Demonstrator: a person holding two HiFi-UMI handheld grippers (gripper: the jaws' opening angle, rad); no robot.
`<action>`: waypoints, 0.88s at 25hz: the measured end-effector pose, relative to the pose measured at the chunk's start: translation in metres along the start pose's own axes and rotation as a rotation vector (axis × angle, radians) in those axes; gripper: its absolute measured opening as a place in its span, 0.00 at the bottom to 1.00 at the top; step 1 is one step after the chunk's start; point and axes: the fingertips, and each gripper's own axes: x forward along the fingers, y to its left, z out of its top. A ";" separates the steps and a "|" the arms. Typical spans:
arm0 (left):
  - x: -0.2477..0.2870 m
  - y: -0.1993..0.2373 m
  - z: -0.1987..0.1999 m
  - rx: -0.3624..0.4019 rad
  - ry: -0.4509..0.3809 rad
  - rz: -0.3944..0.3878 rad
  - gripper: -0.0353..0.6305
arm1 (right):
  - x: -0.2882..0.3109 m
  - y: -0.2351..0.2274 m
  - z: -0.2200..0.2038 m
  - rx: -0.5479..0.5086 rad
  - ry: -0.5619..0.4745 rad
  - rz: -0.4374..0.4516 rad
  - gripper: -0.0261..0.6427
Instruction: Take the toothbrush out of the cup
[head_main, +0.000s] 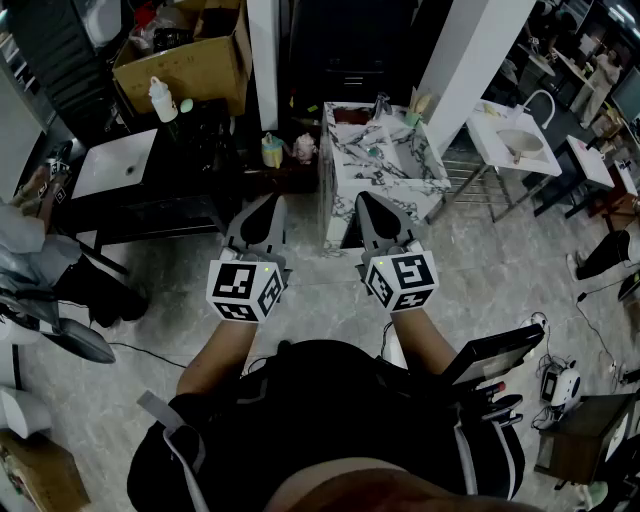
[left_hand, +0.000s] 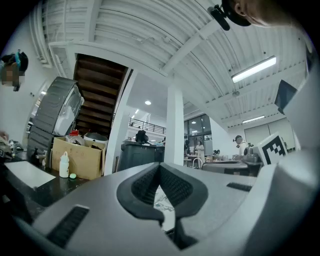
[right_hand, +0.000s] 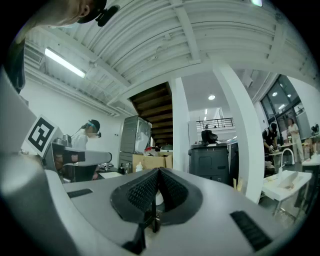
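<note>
Grey left gripper (head_main: 270, 203) and right gripper (head_main: 368, 200) point level, side by side, jaws closed on nothing.

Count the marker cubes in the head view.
2. One cube sits on the left gripper, left of centre; the other sits on the right gripper, right of centre. None appears hidden.
</note>
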 end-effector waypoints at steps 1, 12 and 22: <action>0.001 0.000 0.000 -0.005 0.000 0.002 0.05 | -0.001 -0.001 0.000 -0.001 0.002 -0.001 0.07; -0.001 0.003 -0.005 -0.019 0.003 0.011 0.05 | 0.002 0.000 0.000 -0.008 0.004 -0.010 0.07; -0.001 0.003 -0.007 -0.034 -0.001 -0.053 0.05 | 0.008 0.015 0.000 0.018 -0.031 0.018 0.08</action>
